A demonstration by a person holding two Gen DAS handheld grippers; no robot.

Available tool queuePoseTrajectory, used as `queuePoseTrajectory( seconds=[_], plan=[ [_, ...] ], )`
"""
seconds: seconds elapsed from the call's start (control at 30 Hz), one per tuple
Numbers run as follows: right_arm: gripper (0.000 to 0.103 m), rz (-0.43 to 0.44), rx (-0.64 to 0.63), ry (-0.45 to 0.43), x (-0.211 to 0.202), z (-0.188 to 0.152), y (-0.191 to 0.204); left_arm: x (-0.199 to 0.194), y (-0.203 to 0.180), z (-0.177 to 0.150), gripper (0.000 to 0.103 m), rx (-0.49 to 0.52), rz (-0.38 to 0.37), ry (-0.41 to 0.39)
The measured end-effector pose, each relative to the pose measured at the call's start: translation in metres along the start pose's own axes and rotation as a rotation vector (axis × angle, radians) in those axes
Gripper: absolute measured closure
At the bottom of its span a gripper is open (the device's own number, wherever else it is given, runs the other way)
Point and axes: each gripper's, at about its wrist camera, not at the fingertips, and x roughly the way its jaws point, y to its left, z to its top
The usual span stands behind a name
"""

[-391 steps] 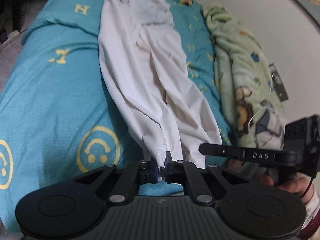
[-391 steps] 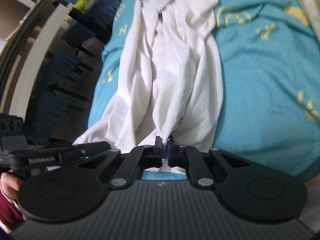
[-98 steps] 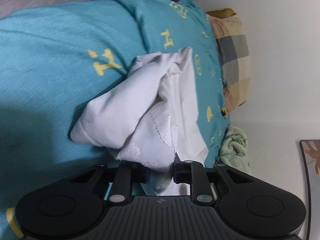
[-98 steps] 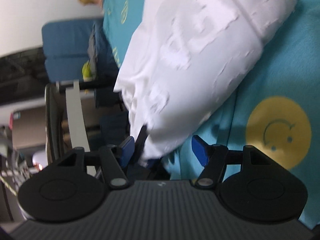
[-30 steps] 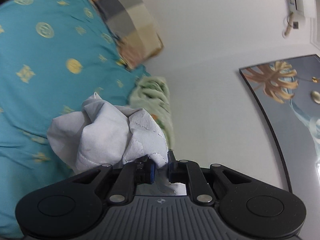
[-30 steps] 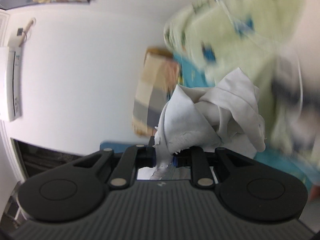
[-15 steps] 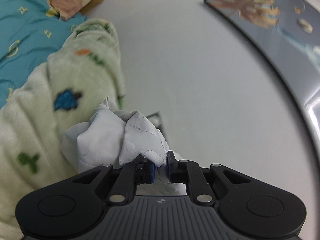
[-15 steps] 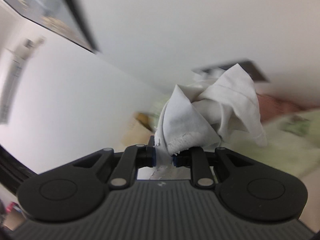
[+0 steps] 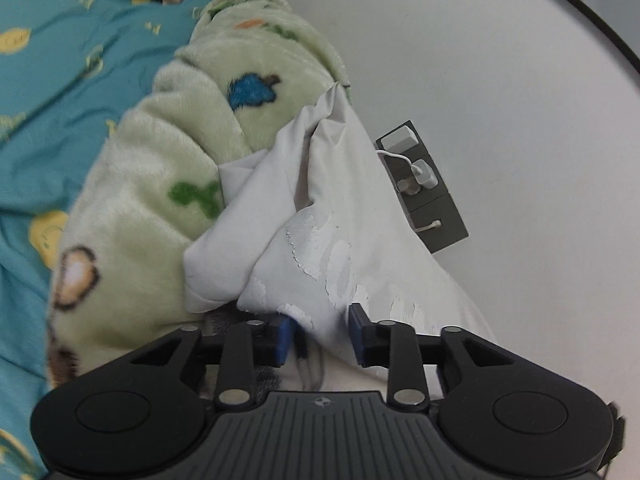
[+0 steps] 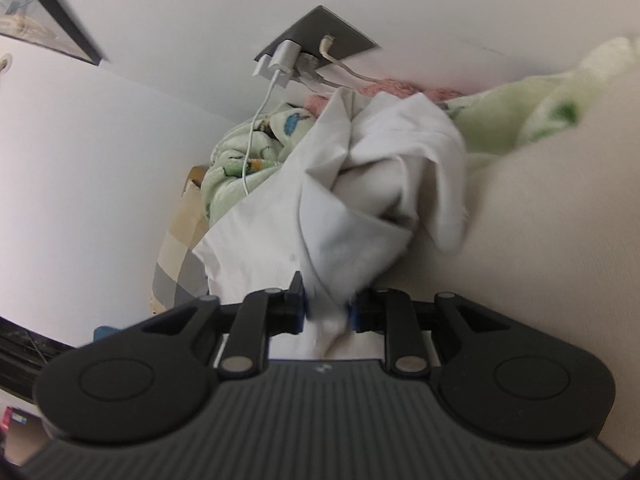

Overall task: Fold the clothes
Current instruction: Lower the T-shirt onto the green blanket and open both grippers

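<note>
We are setting down the folded shirt: both grippers' jaws are opening with cloth still between them, the left gripper wider and slack around a fold, the right gripper barely parted from its corner. The shirt lies bunched against the blanket, just beside the wall. Next, we judge, both must let go fully and draw back without dragging the folds. Beyond the blanket, the left view alone shows the teal sheet; the right alone shows a cable hanging from the socket.
</note>
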Motion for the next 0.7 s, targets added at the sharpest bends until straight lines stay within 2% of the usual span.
queuePoseTrajectory(
  seconds=[0.03,0.23,0.37,0.4,0.47,0.5,0.53,0.67,0.7],
  plan=[
    [0.077,-0.006,-0.006,-0.002,-0.010,-0.001,0.002,-0.010,-0.005,-0.001,0.056,0.027,0.013,-0.008],
    [0.076,-0.076,-0.186,-0.038,-0.077,-0.021,0.027,-0.088,-0.043,-0.011,0.029,0.198,0.079,-0.076],
    [0.075,-0.093,-0.299,-0.081,-0.118,-0.039,0.049,-0.151,-0.080,-0.031,0.021,0.311,0.098,-0.140],
    [0.072,-0.095,-0.323,-0.091,-0.127,-0.044,0.055,-0.162,-0.089,-0.036,0.020,0.342,0.102,-0.148],
    [0.056,-0.097,-0.362,-0.117,-0.143,-0.054,0.065,-0.185,-0.104,-0.046,0.014,0.403,0.109,-0.163],
    [0.042,-0.093,-0.384,-0.135,-0.152,-0.060,0.070,-0.195,-0.111,-0.051,0.012,0.430,0.117,-0.172],
    [0.034,-0.090,-0.407,-0.153,-0.159,-0.066,0.075,-0.204,-0.116,-0.056,0.011,0.456,0.125,-0.182],
    [0.031,-0.089,-0.524,-0.208,-0.180,-0.089,0.094,-0.237,-0.133,-0.080,0.005,0.563,0.150,-0.222],
    [0.024,-0.087,-0.546,-0.223,-0.184,-0.096,0.097,-0.243,-0.135,-0.087,0.003,0.575,0.150,-0.233]
  ],
)
